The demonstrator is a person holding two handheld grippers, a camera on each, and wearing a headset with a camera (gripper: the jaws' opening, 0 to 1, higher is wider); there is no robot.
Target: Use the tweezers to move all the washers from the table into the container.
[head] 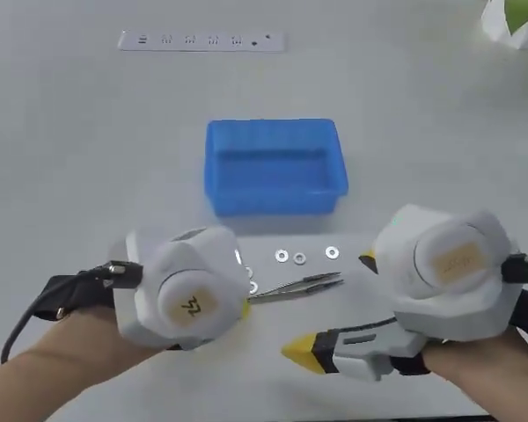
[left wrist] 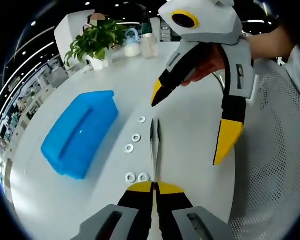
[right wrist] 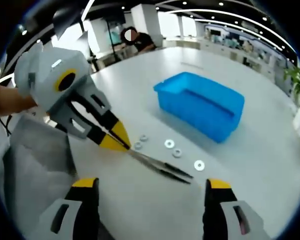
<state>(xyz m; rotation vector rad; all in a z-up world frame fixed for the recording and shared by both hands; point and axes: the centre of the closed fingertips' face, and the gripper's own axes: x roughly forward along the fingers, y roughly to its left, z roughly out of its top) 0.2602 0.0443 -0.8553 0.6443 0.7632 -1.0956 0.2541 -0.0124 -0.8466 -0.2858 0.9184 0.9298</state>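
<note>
Power strip (head: 202, 40), potted plant (left wrist: 97, 42)

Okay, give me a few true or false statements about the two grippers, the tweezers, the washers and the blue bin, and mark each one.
1. The left gripper is shut on one end of the slim metal tweezers. True.
2. The right gripper is clamped on a washer. False: its jaws are open and hold nothing.
3. Five small flat metal washers lie on the white table. True.
4. The tweezers lie inside the blue plastic container. False: they are outside it, beside the washers.
</note>
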